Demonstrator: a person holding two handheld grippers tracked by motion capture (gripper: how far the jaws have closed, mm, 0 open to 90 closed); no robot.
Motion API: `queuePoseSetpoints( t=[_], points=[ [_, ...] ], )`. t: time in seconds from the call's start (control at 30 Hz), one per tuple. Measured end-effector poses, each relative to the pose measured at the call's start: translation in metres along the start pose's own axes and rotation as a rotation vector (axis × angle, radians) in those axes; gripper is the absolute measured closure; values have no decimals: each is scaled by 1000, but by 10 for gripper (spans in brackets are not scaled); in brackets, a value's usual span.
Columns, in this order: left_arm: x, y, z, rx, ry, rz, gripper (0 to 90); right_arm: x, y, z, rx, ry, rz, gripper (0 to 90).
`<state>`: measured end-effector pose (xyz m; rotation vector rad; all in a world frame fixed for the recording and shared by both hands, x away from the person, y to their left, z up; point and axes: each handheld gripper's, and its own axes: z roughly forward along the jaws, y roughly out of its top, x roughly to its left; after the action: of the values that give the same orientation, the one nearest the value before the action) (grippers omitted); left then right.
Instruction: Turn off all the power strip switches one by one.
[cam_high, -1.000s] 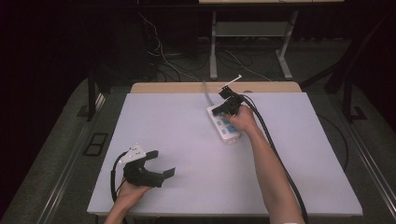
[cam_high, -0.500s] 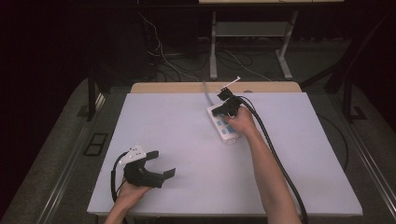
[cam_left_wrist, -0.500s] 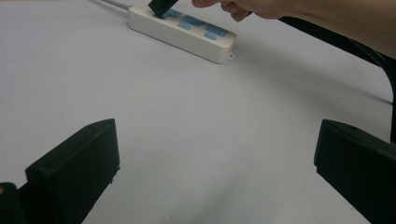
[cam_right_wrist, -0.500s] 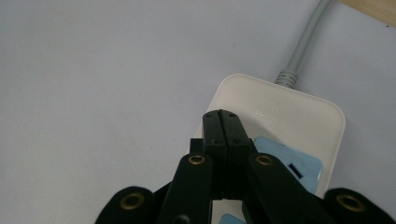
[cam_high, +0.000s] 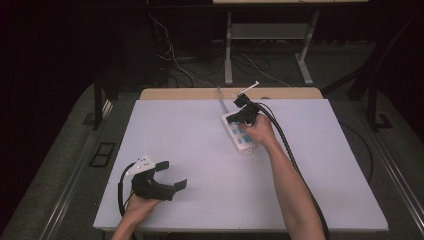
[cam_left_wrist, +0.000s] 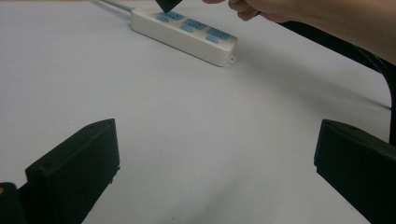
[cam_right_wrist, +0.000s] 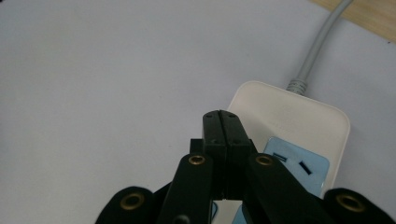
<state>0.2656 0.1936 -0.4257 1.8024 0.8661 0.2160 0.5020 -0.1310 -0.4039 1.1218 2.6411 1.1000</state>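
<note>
Pressing clenched jaws on the power strip (cam_high: 240, 134) at 1 o'clock, the right gripper (cam_right_wrist: 226, 122) seems mid-task. The left gripper (cam_high: 169, 176) rests released at 7 o'clock, with no plug fitted yet.

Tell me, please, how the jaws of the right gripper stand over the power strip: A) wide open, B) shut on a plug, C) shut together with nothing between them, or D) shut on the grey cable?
C: in the right gripper view, the right gripper has its jaws pressed flat together, empty, above the power strip.
</note>
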Motion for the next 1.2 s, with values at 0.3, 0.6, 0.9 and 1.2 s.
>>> queuePoseSetpoints(
  t=[0.3,0.6,0.9,1.2],
  points=[
    [-1,0,0,-2,-1,1,0,7,-5,-22,-14,-5,-11,900],
    [-1,0,1,1,1,1,0,4,-21,-50,-62,11,18,900],
    [-1,-1,3,6,1,-1,0,4,-48,-88,-148,0,70,556],
    [-2,-1,4,8,1,-4,0,7,-83,-118,-192,-57,173,53]
  ],
)
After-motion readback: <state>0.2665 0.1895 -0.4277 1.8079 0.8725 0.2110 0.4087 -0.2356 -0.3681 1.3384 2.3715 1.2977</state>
